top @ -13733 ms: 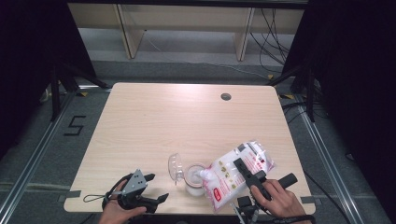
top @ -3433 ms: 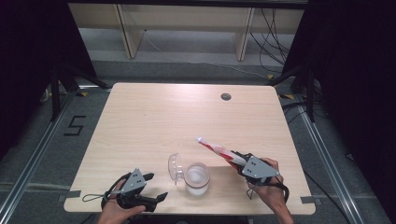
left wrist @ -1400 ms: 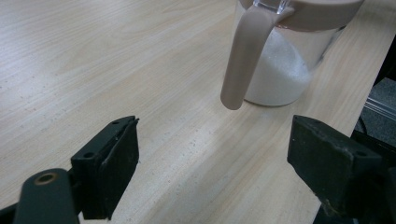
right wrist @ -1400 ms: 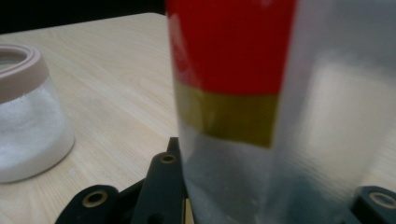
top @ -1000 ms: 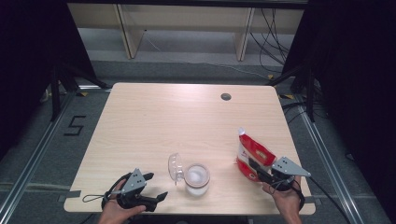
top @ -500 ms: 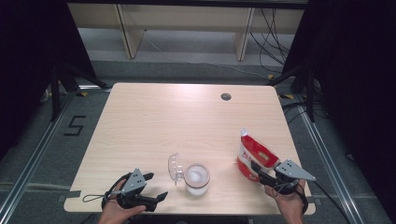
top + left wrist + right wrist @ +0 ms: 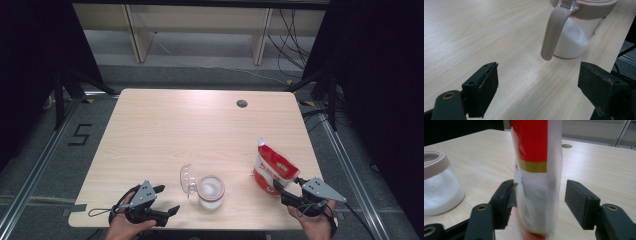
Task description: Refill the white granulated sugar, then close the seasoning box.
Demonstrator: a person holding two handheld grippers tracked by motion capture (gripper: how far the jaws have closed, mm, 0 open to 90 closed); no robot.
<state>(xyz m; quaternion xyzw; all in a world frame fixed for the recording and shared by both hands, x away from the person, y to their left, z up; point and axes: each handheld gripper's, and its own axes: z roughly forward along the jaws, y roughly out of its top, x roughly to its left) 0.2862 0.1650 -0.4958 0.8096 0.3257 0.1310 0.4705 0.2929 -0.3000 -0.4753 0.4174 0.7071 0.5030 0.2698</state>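
Note:
A red and white pouch (image 7: 271,169) stands upright on the table near its right front. My right gripper (image 7: 288,185) is open around the pouch's lower part. In the right gripper view the pouch (image 7: 534,170) sits between the jaws, its edge against the left one and a gap to the right one. A clear jar (image 7: 210,191) holding white powder stands at the front middle, its beige lid (image 7: 186,178) flipped open to the left. My left gripper (image 7: 167,199) rests open on the table left of the jar, aimed at the jar (image 7: 574,37) and its beige lid flap (image 7: 552,32).
The light wooden table (image 7: 190,130) has a round cable hole (image 7: 242,103) at the back right. Both hands sit close to the front edge. Dark curtains and metal rails flank the table.
The right gripper has drawn back a little toward the front edge while the pouch stays upright on the table. The left gripper and the jar have not moved.

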